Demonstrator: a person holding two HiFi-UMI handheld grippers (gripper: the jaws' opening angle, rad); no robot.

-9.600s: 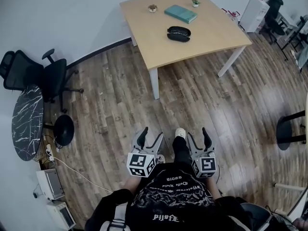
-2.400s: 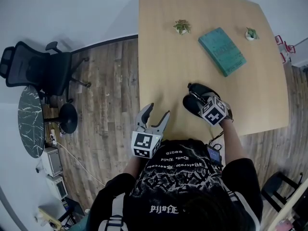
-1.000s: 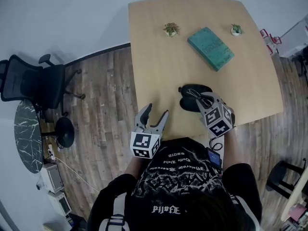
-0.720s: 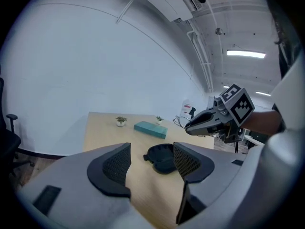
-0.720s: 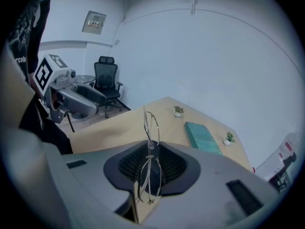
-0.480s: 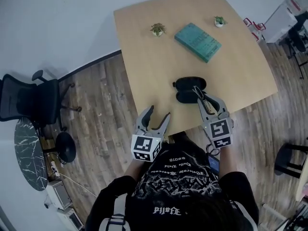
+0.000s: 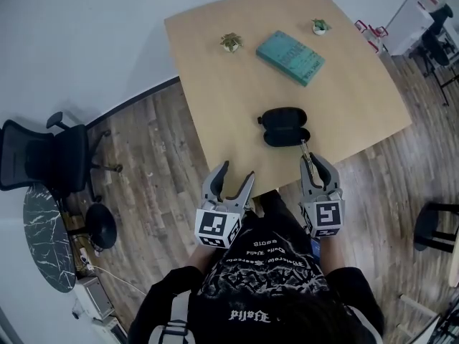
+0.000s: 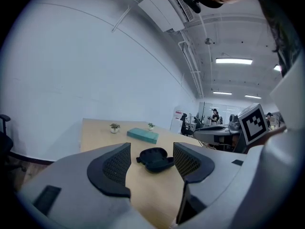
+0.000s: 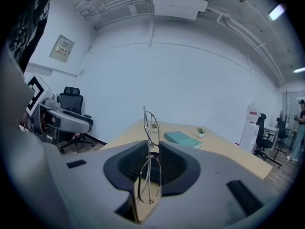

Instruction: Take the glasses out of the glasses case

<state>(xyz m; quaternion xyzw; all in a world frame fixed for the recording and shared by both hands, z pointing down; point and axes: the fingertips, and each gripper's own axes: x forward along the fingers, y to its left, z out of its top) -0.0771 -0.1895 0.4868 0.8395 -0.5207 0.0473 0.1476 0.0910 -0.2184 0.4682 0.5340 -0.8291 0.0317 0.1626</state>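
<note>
The black glasses case (image 7: 285, 126) lies open on the light wooden table (image 7: 215, 84), near its front edge. My right gripper (image 7: 313, 162) hovers just in front of the case, over the table's edge, shut on thin wire-framed glasses (image 7: 305, 153). In the right gripper view the glasses (image 9: 151, 128) stand on edge between the pads, one lens sticking out past the fingertips. My left gripper (image 7: 236, 172) is open and empty at the table's front edge, left of the case. Through its jaws the case (image 8: 155, 159) shows, empty as far as I can tell.
A teal book (image 7: 290, 47) and two small potted plants (image 7: 229, 42) (image 7: 320, 26) sit at the table's far side. A black office chair (image 7: 43, 156) and a round marble table (image 7: 46, 239) stand on the wooden floor at the left.
My right gripper has pulled back from the case toward the person and risen, rolling the glasses onto their edge. The left gripper drifted slightly back and up.
</note>
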